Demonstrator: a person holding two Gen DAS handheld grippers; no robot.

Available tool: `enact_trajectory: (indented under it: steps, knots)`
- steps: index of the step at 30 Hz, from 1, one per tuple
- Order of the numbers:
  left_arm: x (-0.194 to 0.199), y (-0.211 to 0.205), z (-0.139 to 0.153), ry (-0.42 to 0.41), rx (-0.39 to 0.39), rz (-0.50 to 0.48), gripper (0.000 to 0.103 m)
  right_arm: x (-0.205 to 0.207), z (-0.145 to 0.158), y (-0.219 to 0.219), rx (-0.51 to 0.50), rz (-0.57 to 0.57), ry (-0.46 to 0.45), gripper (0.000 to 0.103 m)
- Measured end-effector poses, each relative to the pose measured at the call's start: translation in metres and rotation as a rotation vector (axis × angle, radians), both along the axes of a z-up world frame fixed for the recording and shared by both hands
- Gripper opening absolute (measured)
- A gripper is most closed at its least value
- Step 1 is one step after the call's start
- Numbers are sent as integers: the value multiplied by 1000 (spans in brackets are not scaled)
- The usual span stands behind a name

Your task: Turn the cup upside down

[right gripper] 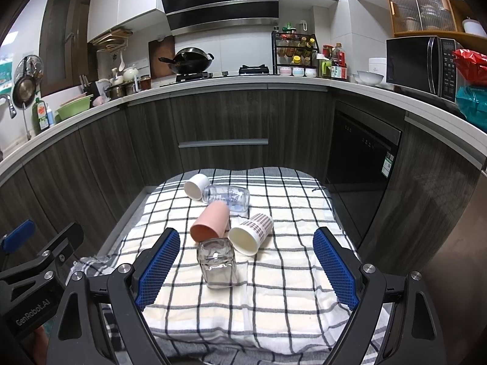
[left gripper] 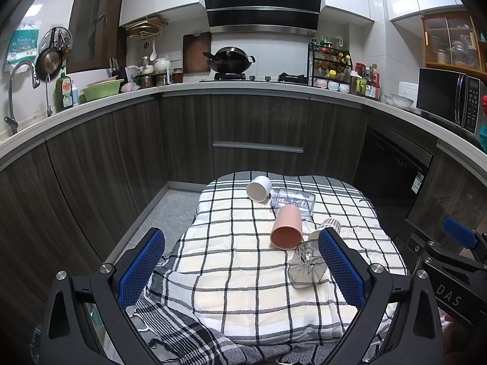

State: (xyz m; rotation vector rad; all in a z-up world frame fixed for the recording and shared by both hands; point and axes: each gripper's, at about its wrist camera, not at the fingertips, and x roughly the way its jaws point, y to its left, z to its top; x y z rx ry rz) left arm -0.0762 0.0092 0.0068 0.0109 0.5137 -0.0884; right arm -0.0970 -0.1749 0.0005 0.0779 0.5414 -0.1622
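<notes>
Several cups lie on their sides on a checked cloth point(right gripper: 274, 289): a white cup point(right gripper: 196, 186), a clear printed glass point(right gripper: 228, 197), a pink cup point(right gripper: 210, 223), a plaid paper cup point(right gripper: 251, 233) and a clear square glass point(right gripper: 216, 263). In the left wrist view they show as the white cup point(left gripper: 259, 188), printed glass point(left gripper: 293, 201), pink cup point(left gripper: 286, 227), paper cup point(left gripper: 326, 226) and square glass point(left gripper: 307, 264). My left gripper point(left gripper: 240, 264) is open and empty, short of the cups. My right gripper point(right gripper: 246, 264) is open, its fingers on either side of the square glass but apart from it.
The cloth covers a small table point(left gripper: 213, 343) in front of dark wood cabinets point(left gripper: 258, 127). A worktop behind carries a wok point(left gripper: 231, 59), a spice rack point(left gripper: 330, 64) and a microwave point(left gripper: 447, 97). The floor point(left gripper: 164, 213) lies to the left of the table.
</notes>
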Motion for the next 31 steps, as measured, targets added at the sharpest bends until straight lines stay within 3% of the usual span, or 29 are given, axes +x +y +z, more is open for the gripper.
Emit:
enact_trajectory:
  steps: [31]
  knots:
    - [4,-3,-5,39,1,14,103,-3,-5,1,11,-5,12,89]
